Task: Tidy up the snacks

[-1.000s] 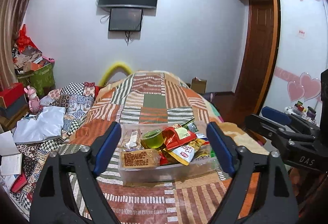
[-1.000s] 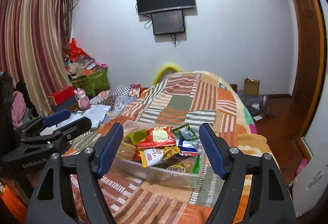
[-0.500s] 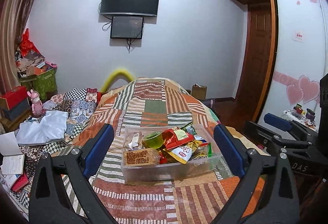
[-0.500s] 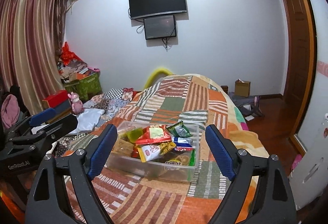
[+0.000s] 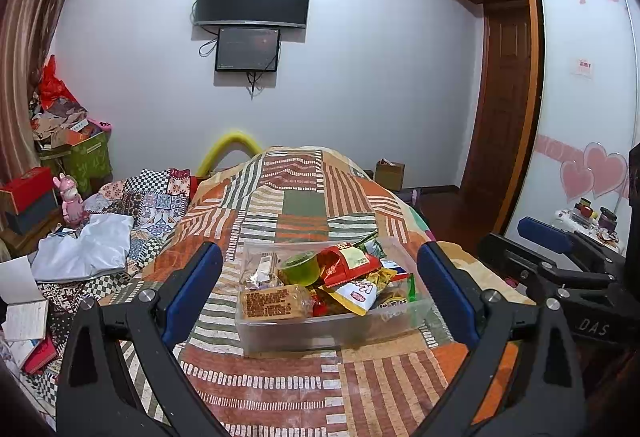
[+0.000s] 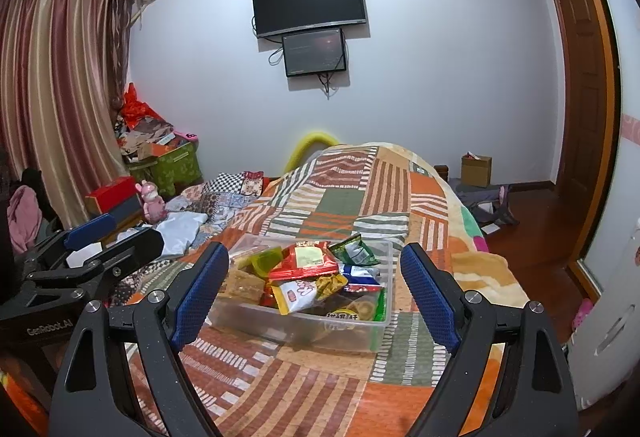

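A clear plastic box [image 5: 320,333] heaped with snacks stands on the patchwork bedspread; it also shows in the right wrist view [image 6: 308,333]. On top lie a red packet [image 5: 348,263], a green jelly cup [image 5: 300,269], a brown wrapped bar [image 5: 272,303] and a white-and-yellow packet [image 6: 298,293]. My left gripper [image 5: 320,293] is open and empty, held back from the box and above the bed. My right gripper [image 6: 314,291] is open and empty, likewise short of the box. Each gripper shows at the edge of the other's view.
The bedspread [image 5: 304,205] runs away toward the far wall. Clothes, a notebook and a pink toy [image 5: 72,197] clutter the left side. A green bin [image 6: 176,165] and red box stand by the curtain. A wardrobe [image 5: 584,117] and door are at the right.
Both grippers have opened wider and pulled back and up from the box. The box and its snacks have not moved.
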`<state>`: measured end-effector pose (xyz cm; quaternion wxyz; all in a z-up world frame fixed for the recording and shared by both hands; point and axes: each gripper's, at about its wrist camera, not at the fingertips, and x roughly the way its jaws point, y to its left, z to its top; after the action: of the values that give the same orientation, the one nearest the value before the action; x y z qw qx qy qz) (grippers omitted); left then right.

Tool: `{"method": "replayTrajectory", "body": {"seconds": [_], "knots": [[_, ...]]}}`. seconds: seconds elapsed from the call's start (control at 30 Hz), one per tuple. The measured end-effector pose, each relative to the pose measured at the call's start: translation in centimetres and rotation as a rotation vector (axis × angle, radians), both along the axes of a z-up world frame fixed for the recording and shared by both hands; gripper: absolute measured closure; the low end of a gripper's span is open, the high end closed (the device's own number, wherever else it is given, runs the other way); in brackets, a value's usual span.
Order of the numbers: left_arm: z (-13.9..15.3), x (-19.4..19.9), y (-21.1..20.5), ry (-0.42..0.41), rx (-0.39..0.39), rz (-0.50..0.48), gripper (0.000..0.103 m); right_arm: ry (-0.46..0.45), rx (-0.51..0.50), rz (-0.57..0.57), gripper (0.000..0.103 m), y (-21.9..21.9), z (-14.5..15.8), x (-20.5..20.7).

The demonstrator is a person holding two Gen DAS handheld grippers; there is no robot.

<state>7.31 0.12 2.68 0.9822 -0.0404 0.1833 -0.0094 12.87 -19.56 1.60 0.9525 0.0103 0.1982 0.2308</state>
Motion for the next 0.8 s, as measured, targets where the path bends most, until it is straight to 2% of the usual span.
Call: {"method": "replayTrajectory", "body": {"seconds": [0.8], "knots": [[-0.13,0.04,-0.02,0.002,0.003,-0.007,0.004,-0.006,0.001,0.001,0.017,-0.30,0.43,-0.53]]}}
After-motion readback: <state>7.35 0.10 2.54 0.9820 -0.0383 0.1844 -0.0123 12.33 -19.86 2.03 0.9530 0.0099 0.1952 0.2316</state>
